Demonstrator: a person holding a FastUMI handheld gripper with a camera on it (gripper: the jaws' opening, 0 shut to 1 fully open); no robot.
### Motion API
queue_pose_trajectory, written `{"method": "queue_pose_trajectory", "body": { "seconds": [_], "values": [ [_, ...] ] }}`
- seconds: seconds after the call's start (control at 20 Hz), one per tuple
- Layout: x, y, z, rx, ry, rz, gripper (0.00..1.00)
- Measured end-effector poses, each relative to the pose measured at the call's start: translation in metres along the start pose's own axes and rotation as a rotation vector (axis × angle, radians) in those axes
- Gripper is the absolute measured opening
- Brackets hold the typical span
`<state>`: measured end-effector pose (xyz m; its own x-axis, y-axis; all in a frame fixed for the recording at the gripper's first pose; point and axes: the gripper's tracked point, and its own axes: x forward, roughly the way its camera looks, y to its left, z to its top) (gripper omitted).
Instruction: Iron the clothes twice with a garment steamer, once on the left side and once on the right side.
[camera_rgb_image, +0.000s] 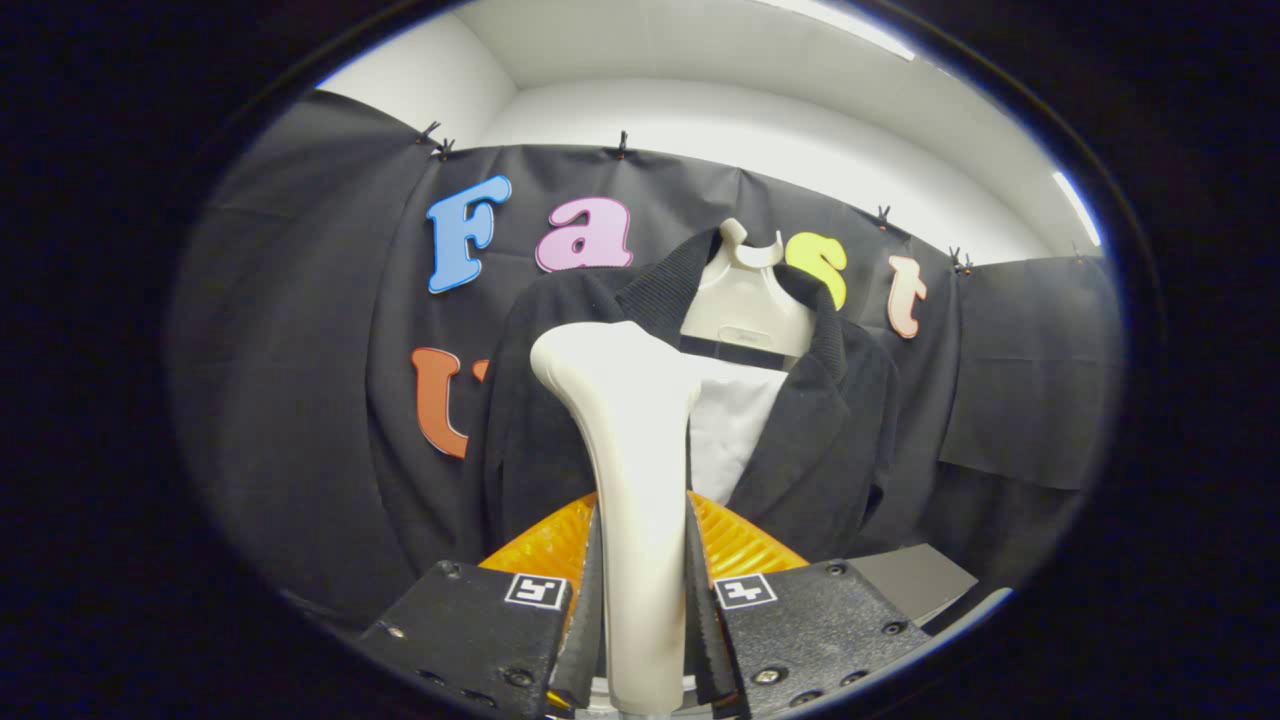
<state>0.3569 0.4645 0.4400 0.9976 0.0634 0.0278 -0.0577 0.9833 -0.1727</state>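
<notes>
White garment steamer (630, 450) upright between clamped gripper (640, 610) jaws, head tilted toward the dark jacket (830, 420).

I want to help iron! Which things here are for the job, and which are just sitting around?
For the job:
- claw, shut on the steamer
- steamer, between the fingers
- black jacket on its hanger, beyond them

Just there:
- orange ridged piece
- grey board

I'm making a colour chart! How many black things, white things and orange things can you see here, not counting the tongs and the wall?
Black: 1, the jacket
White: 2, the steamer clamped in the tongs, and the hanger
Orange: 1, the ribbed piece
Total: 4
</notes>
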Motion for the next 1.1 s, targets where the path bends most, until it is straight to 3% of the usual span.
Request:
{"method": "queue_pose_trajectory", "body": {
  "seconds": [0.4, 1.1],
  "values": [
    [0.017, 0.007, -0.028, -0.021, 0.044, -0.015, 0.40],
    [-0.002, 0.002, -0.083, -0.014, 0.130, 0.003, 0.40]
  ]
}}
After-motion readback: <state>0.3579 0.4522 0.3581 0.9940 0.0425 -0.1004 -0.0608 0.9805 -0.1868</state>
